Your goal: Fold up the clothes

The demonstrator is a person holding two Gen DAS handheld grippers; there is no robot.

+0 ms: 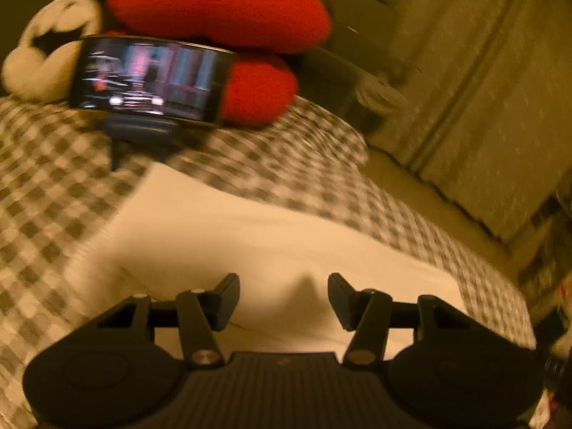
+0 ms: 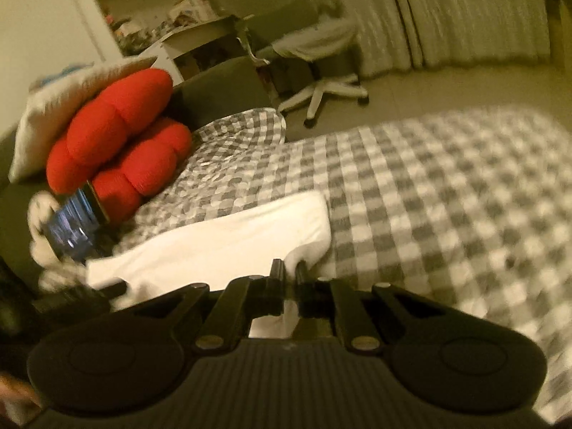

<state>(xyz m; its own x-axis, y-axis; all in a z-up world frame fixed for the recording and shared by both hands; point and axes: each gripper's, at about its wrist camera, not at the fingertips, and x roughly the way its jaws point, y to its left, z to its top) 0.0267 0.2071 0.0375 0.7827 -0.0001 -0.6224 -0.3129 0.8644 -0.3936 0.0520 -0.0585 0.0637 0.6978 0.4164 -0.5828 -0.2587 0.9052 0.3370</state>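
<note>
A white folded cloth [image 1: 250,243] lies on the grey-and-white checked bedspread [image 1: 46,193]. My left gripper [image 1: 284,296] hovers just over its near part, open, with nothing pinched between the fingers; a small ridge of fabric rises below the gap. In the right wrist view the same white cloth [image 2: 232,239] stretches left from my right gripper [image 2: 290,275]. That gripper is shut on the cloth's near right corner, and a strip of white fabric shows between its fingertips. Both views are blurred.
A red cushion [image 1: 221,7] and a white plush toy [image 1: 39,57] lie at the head of the bed behind a phone [image 1: 146,77] on a stand playing video. Off the bed edge are a white-based office chair [image 2: 321,82], the floor and curtains [image 2: 464,10].
</note>
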